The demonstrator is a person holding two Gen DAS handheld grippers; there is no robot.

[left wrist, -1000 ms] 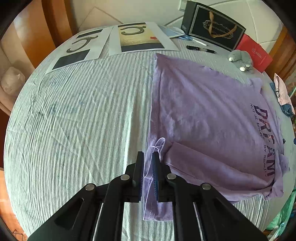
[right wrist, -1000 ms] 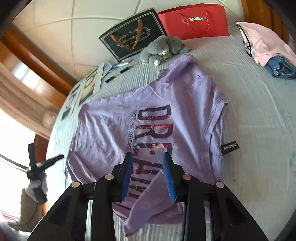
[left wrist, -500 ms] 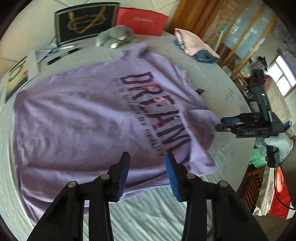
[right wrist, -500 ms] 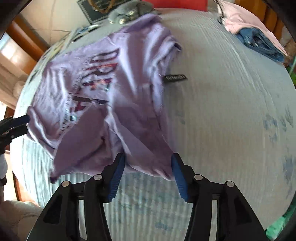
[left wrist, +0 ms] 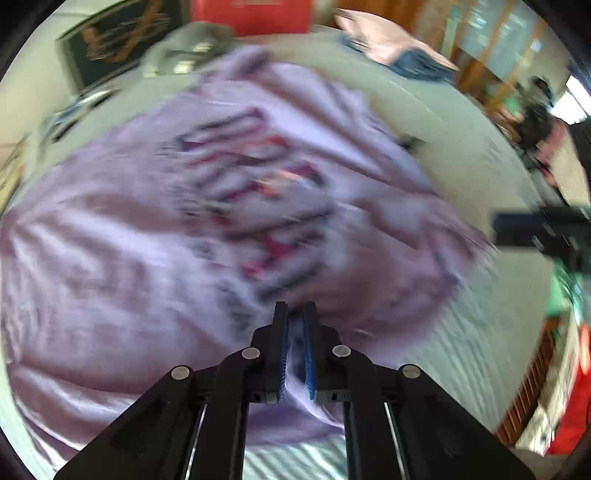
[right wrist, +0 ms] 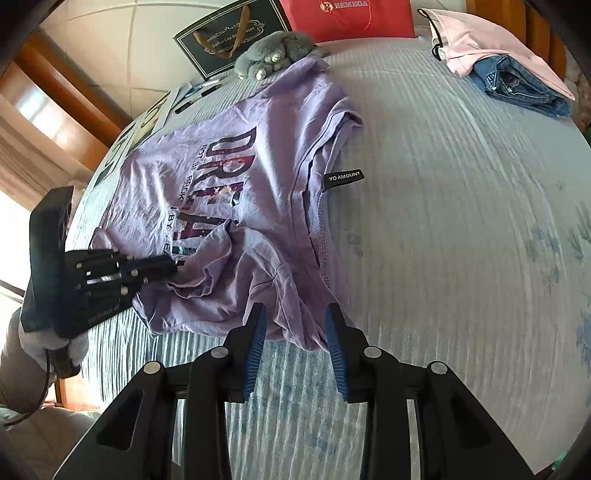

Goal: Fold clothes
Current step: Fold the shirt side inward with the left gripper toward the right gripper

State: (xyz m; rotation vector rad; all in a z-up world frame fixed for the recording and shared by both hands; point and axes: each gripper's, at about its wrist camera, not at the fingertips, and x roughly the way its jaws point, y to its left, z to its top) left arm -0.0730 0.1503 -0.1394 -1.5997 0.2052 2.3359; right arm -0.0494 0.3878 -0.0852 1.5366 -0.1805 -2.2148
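Note:
A lilac T-shirt [right wrist: 236, 173] with a dark "DREAM" print lies face up on the striped bed cover [right wrist: 443, 221]. Its near sleeve is folded over the chest and rumpled. My left gripper [left wrist: 295, 312] is shut on a pinch of the shirt's lilac fabric; that view is motion-blurred. In the right wrist view the left gripper [right wrist: 166, 264] reaches in from the left, at the folded sleeve. My right gripper [right wrist: 295, 314] stands open just above the shirt's near shoulder edge, with cloth lying between and under its fingers.
A black neck label [right wrist: 345, 176] pokes out of the collar. Folded pink cloth [right wrist: 498, 44] and jeans [right wrist: 524, 88] lie at the far right. A grey plush toy [right wrist: 273, 55], a red bag [right wrist: 351, 14], a black bag [right wrist: 229, 33] and papers [right wrist: 147, 125] line the far edge.
My left gripper let go of the hem corner, swung over to the shirt's front and has now shut on fabric near the folded sleeve. My right gripper stayed open.

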